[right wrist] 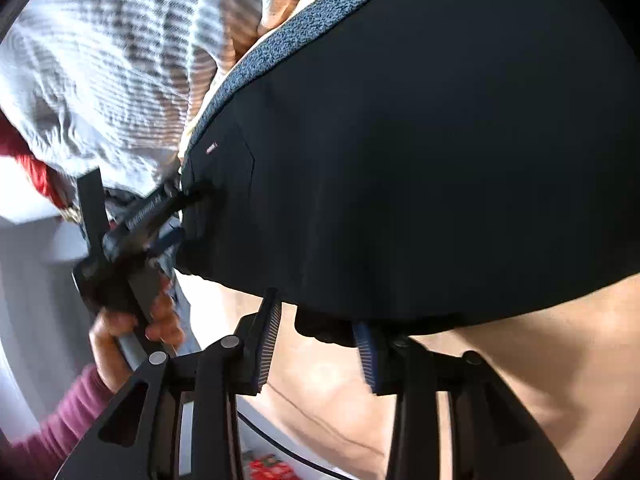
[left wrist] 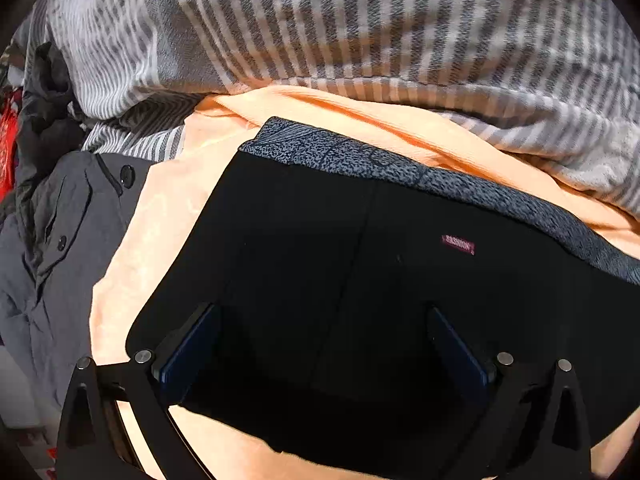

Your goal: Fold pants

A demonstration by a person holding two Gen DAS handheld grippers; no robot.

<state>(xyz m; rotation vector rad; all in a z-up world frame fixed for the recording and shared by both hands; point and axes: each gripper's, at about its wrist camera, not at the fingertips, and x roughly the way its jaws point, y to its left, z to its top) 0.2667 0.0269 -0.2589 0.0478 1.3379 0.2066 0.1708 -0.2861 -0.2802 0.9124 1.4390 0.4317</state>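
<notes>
Left gripper (left wrist: 320, 340) jaws wide apart, gripping nothing, hovering over pants (left wrist: 340, 260). Right gripper (right wrist: 316, 332) jaws narrowed at pants hem; real pinch I couldn't tell. Pants lay flat on orange sheet (left wrist: 160, 216), waistband (left wrist: 400, 168) toward 12 o'clock, presumably for folding.

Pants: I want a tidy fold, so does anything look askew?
Yes. The black pants lie flat on the orange cloth, but in the right wrist view their edge bunches into a pinched point beside the left hand-held gripper.
</notes>
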